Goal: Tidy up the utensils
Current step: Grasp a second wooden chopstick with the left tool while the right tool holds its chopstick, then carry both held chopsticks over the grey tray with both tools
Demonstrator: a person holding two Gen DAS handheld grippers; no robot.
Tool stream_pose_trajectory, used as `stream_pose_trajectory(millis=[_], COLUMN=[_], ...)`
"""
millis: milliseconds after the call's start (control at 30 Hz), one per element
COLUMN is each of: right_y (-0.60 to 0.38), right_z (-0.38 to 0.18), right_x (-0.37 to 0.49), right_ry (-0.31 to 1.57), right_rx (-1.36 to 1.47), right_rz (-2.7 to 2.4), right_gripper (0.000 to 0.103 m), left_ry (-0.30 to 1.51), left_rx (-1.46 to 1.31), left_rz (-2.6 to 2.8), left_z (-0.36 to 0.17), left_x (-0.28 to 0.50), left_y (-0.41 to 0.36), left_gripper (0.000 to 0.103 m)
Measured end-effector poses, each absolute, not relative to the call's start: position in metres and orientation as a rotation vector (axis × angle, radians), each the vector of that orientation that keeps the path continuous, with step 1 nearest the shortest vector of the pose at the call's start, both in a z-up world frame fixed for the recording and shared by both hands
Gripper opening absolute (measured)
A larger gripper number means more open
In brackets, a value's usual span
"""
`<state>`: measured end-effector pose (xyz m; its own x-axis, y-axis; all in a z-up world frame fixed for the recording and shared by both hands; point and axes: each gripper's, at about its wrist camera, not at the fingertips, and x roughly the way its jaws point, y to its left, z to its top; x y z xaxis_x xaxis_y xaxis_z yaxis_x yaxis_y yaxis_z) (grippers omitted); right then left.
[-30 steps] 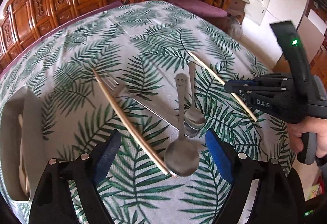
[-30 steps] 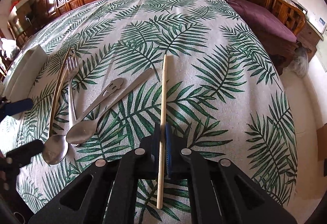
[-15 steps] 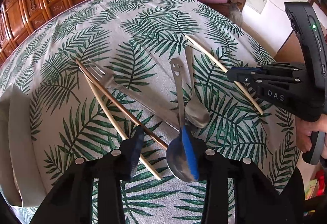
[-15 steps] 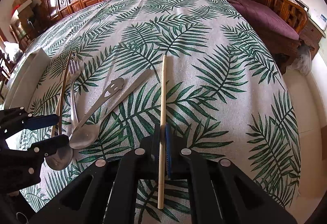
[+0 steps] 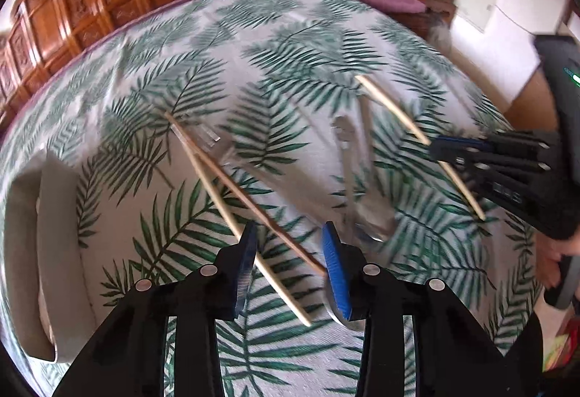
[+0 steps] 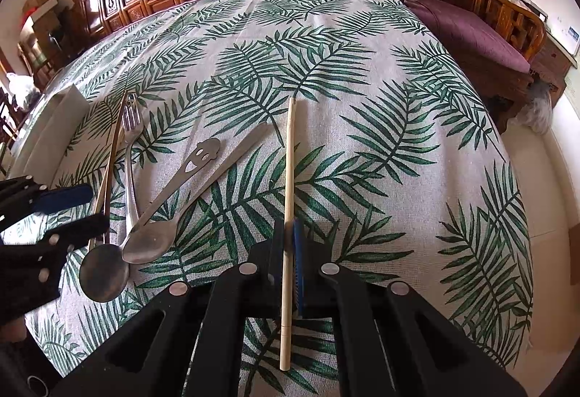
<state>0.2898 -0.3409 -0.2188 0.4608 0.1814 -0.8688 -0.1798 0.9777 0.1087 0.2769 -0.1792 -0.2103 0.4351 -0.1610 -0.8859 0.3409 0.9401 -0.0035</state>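
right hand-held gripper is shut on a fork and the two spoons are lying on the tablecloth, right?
Not a fork: the right hand-held gripper is shut on a chopstick, as the right wrist view shows. The fork lies on the tablecloth beside the two spoons.

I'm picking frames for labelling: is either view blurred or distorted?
Left wrist view: motion-smeared, the fork and spoons barely legible. Right wrist view: sharp, the chopstick crisp in the right gripper. Both show fisheye bending and dark corners.
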Motion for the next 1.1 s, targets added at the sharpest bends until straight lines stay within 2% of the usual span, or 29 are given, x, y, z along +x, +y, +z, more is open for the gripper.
stream_pose_trajectory(millis=[100,133,167,333,833,900,1100], right_y=[-0.342,-0.342,-0.342,-0.342,-0.342,-0.342,-0.342], right_z=[-0.219,-0.219,-0.219,-0.219,-0.219,-0.218,-0.218], right_x=[0.29,0.29,0.29,0.29,0.29,0.29,0.29], right_ry=[1.07,1.069,1.069,1.069,1.067,1.067,1.066], right_rx=[0.007,0.006,0.005,0.006,0.004,0.004,0.002], right_rz=[0.225,0.225,0.225,0.226,0.225,0.225,0.225], right_gripper=[0.006,0.006,0.006,0.006,0.006,0.006,0.006], left_ry=[1.107,1.115,1.111,1.104,1.107,1.087,1.056], left_rx=[0.164,0.149,0.143,0.153,0.147,0.147,0.163], left_rz=[-0.285,-0.283,-0.284,-0.277,-0.254,-0.254,-0.248], left_z=[-0.219,-0.22,-0.22,-0.22,-0.218,-0.215,-0.209], left_x=[0.285,0.287,0.287,0.287,0.283,0.283,0.284], left_y=[-0.17,-0.168,-0.166,-0.16,-0.127,-0.125,-0.122], left_gripper=[0.035,0.031,0.022,0.016,0.013,0.008,0.005])
